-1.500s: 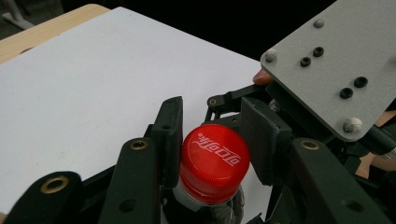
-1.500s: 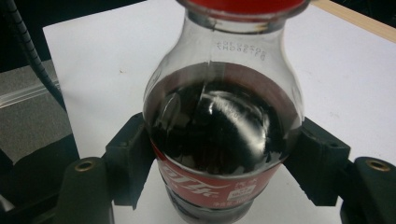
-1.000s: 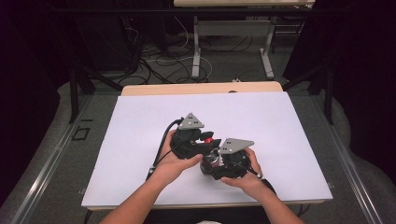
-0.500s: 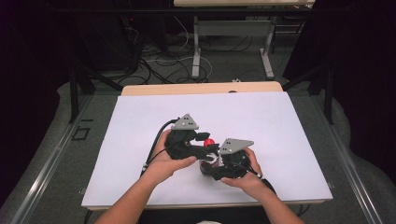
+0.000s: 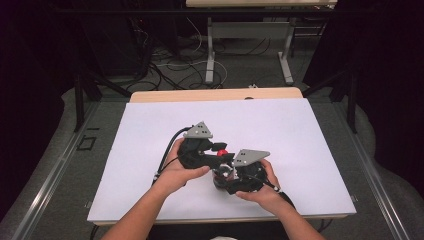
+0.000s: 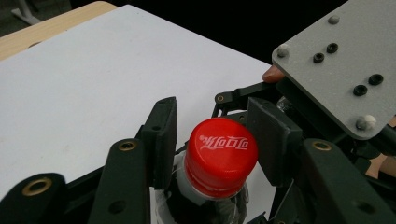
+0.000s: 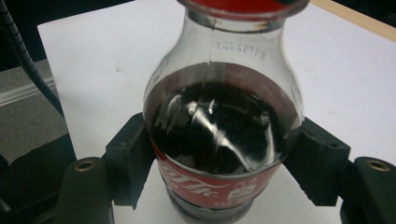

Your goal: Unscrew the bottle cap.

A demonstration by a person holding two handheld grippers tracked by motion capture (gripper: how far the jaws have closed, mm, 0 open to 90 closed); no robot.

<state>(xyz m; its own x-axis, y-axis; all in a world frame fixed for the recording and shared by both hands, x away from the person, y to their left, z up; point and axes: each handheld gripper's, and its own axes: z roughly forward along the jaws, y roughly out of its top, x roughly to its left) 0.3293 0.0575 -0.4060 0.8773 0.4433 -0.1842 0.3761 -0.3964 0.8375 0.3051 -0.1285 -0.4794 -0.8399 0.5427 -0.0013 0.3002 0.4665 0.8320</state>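
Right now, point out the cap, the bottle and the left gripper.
cap (image 6: 220, 155), left gripper view, red top face.
bottle (image 7: 219, 135), right gripper view, dark middle of the body.
left gripper (image 5: 218, 155), high view, between its fingertips at the cap.

Plastics, glossy and matt

Clear glossy plastic bottle (image 7: 222, 126), smooth red plastic cap (image 6: 219, 156); matt black tool pads (image 6: 161, 140); matt white tabletop (image 5: 150, 130), wood-edged.
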